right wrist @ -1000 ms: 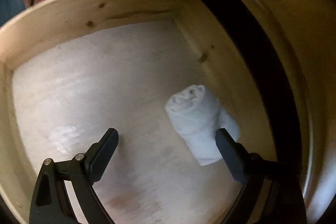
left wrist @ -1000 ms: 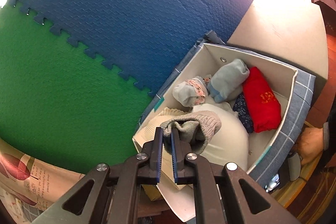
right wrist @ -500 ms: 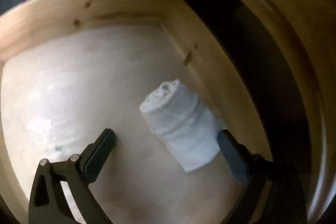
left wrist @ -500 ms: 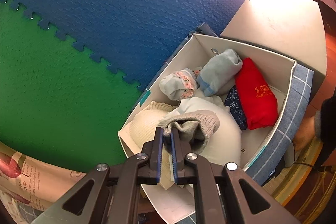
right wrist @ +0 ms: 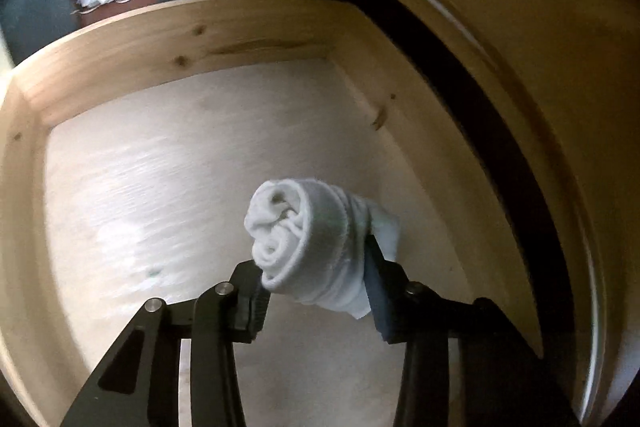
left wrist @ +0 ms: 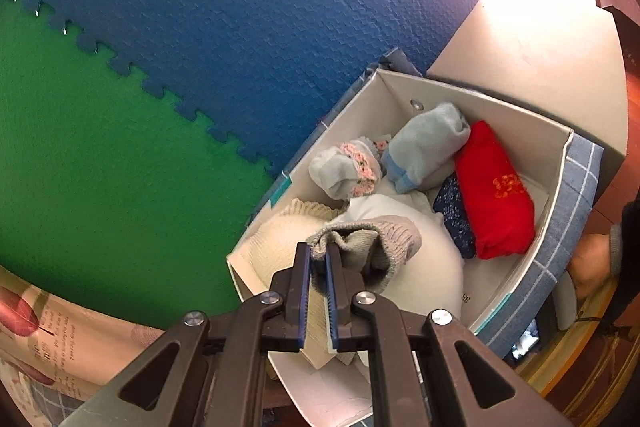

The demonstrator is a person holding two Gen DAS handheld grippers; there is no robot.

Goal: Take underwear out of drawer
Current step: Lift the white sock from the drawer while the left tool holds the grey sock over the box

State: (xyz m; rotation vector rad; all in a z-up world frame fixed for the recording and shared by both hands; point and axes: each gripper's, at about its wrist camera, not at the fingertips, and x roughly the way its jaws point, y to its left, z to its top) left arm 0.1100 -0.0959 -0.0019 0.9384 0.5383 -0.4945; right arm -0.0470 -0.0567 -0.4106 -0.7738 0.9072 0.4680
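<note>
Underwear (right wrist: 316,247), rolled white, sits clamped in our right gripper (right wrist: 316,291) over the wooden drawer (right wrist: 168,43) floor; our left gripper (left wrist: 318,267) pinches a grey knit piece (left wrist: 372,243) above the fabric box (left wrist: 576,195) (among other rolled clothes)

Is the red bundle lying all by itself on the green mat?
No, the red bundle lies inside the fabric box, tucked beside a dark blue bundle, not on the green mat.

Blue foam mat (left wrist: 260,19) fills the top of the left wrist view, green foam mat (left wrist: 92,163) interlocks at left, printed paper (left wrist: 44,343) sits lower left.
</note>
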